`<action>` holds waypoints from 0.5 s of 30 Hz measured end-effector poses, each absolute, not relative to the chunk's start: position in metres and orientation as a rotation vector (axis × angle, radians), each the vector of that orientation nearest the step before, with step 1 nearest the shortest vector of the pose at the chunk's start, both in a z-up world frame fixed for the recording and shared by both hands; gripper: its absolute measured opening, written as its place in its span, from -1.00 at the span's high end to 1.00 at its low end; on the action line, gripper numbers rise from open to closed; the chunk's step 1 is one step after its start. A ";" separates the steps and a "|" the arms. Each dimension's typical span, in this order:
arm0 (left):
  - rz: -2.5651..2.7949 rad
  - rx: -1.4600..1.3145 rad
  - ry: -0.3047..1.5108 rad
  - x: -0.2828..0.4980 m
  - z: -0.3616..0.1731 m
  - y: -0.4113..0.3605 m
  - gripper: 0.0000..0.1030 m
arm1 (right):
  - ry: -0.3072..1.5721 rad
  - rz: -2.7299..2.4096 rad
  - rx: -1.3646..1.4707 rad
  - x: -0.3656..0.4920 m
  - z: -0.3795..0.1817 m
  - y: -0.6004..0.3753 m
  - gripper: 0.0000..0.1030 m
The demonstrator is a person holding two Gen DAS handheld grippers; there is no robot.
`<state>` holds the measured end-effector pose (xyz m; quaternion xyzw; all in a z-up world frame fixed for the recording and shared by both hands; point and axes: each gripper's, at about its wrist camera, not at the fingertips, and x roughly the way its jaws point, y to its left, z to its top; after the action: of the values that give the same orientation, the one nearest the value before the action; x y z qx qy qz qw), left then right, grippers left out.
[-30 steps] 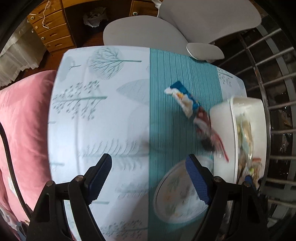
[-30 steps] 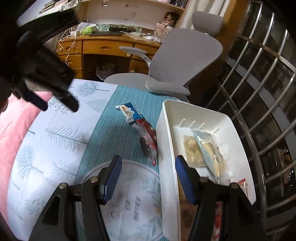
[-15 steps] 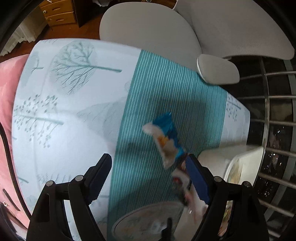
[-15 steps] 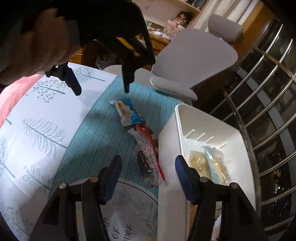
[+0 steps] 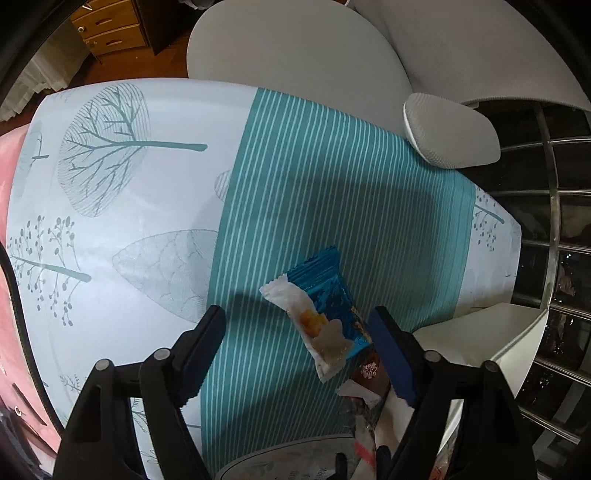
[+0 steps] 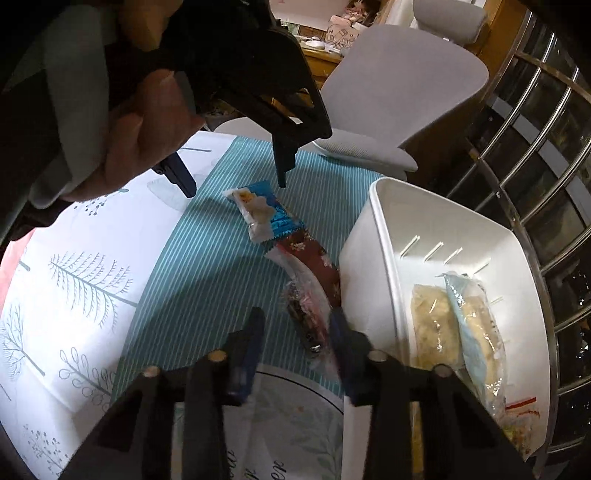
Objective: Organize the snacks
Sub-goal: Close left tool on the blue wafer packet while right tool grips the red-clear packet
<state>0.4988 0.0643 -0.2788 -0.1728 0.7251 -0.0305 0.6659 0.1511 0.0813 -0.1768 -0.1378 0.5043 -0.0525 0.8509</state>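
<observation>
My left fingers (image 5: 297,341) have dropped closer over the blue snack (image 5: 325,310) — spread wide, empty; right fingers (image 6: 297,339) too.

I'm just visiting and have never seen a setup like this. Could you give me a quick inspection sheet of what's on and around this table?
Surface: table under a pale tree-print cloth with a teal striped band.
Job's things: blue snack packet and dark red snack packet lie on the teal band, a clear-wrapped snack below them; white bin beside them holds two pale packets.
Clutter: round printed lid or plate at the near edge.
Grippers: left gripper open above the blue packet; right gripper open at the clear-wrapped snack.
Cables: nothing seen.
Surroundings: grey chair, wooden drawers, metal railing, pink cushion.
</observation>
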 end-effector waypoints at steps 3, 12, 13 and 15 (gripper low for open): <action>-0.073 -0.387 1.645 0.500 -0.284 0.054 -0.47 | 1.066 -0.119 -0.284 0.151 -0.177 0.079 0.78; -0.065 -0.367 1.656 0.502 -0.294 0.033 -0.25 | 1.098 -0.096 -0.210 0.149 -0.171 0.068 0.99; -0.066 -0.364 1.648 0.502 -0.294 0.031 -0.24 | 1.099 -0.095 -0.191 0.148 -0.171 0.067 0.99; -0.058 -0.366 1.636 0.501 -0.293 0.030 -0.08 | 1.115 -0.082 -0.148 0.147 -0.170 0.066 0.99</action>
<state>0.5013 0.0300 -0.2930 -0.1623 0.7253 -0.0259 0.6685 0.1470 0.0664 -0.1696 -0.0701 0.5283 -0.0386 0.8453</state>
